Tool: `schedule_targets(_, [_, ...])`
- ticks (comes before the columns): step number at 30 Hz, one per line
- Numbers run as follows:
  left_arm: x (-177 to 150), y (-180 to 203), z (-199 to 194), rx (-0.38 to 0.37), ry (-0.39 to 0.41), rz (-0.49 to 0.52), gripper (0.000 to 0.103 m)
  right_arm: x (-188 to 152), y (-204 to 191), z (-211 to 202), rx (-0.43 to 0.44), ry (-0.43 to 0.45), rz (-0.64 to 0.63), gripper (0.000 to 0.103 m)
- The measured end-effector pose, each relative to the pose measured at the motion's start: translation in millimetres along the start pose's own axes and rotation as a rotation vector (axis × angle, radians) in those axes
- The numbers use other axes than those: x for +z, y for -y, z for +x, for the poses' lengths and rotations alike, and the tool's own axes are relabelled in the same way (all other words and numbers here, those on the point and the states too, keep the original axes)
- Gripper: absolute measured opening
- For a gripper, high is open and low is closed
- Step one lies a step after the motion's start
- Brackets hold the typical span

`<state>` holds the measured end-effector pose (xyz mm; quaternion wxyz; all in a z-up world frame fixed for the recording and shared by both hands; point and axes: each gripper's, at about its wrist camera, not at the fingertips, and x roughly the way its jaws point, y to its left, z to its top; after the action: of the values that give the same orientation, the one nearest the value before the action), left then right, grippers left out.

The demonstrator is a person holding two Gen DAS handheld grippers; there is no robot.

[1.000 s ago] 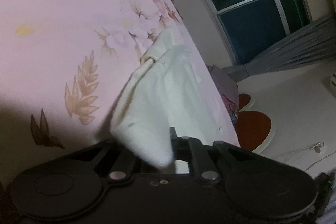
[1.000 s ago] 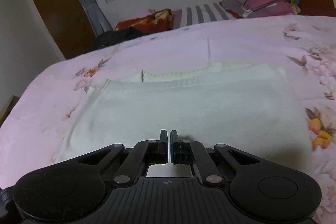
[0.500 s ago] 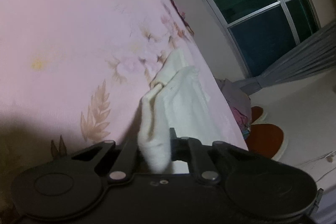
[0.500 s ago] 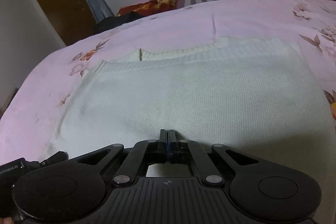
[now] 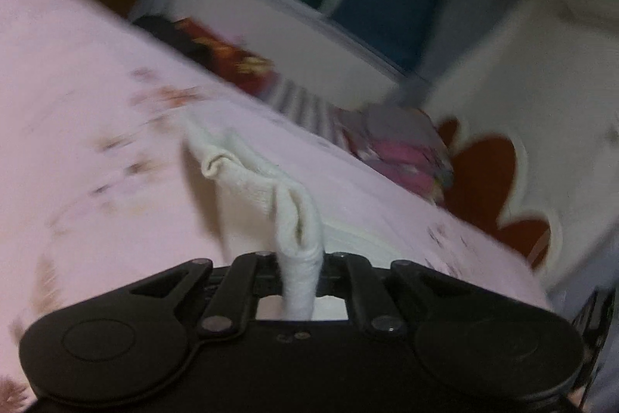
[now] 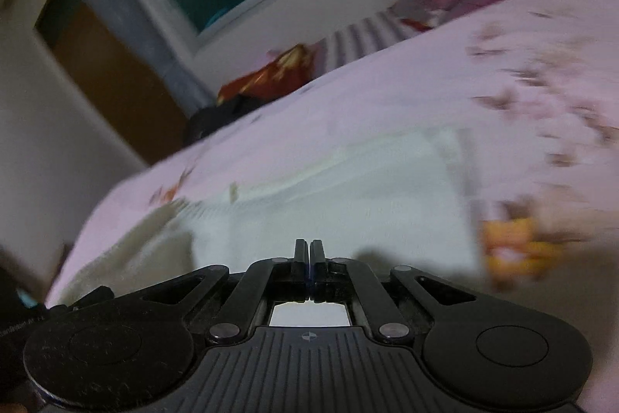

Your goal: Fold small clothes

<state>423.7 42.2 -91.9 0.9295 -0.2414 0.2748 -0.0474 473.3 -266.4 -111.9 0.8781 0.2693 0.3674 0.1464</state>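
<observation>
Bed: the pink floral sheet carries everything; it fills both views, and you work from its near edge.

Garment: a white knit piece lies spread flat on the bed. In the right wrist view it stretches from about 9 o'clock to 3 o'clock, so its long axis runs crosswise to your line of reach.

Lifted corner: the garment's left end is raised off the sheet. It drapes away from you toward 11 o'clock, where its folded hem sags back onto the bed.

Left hand-held gripper: its jaws are pinched tight on that bunched corner, with the cloth coming up between them at 12 o'clock.

Right hand-held gripper: its jaws are pressed together. Whether they trap the near edge of the garment you cannot tell, since the cloth passes under the tips.

Relation that decides your next move: the flat body of the garment lies to the right of the lifted corner, toward 3 o'clock in the left wrist view. Your left hand is the one on the free end, so the fold likely carries that corner across along the long axis.
</observation>
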Motion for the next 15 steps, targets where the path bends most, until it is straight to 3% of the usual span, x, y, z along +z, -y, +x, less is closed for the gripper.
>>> schedule_targets(5, [-21, 81, 16, -0.058, -0.051, 0.201, 0.007, 16, 57, -49, -0.044, 0.053, 0.076, 0.0])
schedule_targets(8, [-50, 114, 42, -0.088, -0.193, 0.254, 0.009, 21, 84, -77, -0.057, 0.076, 0.114, 0.0])
schedule_targets(9, [-64, 124, 55, -0.121, -0.265, 0.261, 0.02, 21, 93, -86, -0.047, 0.084, 0.129, 0.0])
schedule_targets(10, [-78, 131, 65, -0.154, -0.33, 0.269, 0.04, 21, 99, -91, -0.046, 0.083, 0.142, 0.0])
schedule_targets(11, [-91, 137, 74, -0.154, -0.398, 0.276, 0.05, 21, 105, -97, -0.064, 0.086, 0.151, 0.002])
schedule_targets(12, [-98, 142, 75, -0.117, -0.429, 0.282, 0.053, 22, 109, -102, -0.077, 0.089, 0.149, 0.011])
schedule_targets(13, [-100, 143, 71, -0.111, -0.42, 0.285, 0.054, 22, 112, -107, -0.089, 0.089, 0.142, 0.053])
schedule_targets(14, [-98, 143, 60, -0.151, -0.384, 0.279, 0.054, 23, 112, -112, -0.098, 0.104, 0.135, 0.08])
schedule_targets(15, [-91, 139, 51, -0.176, -0.341, 0.263, 0.054, 22, 110, -119, -0.089, 0.145, 0.114, 0.08])
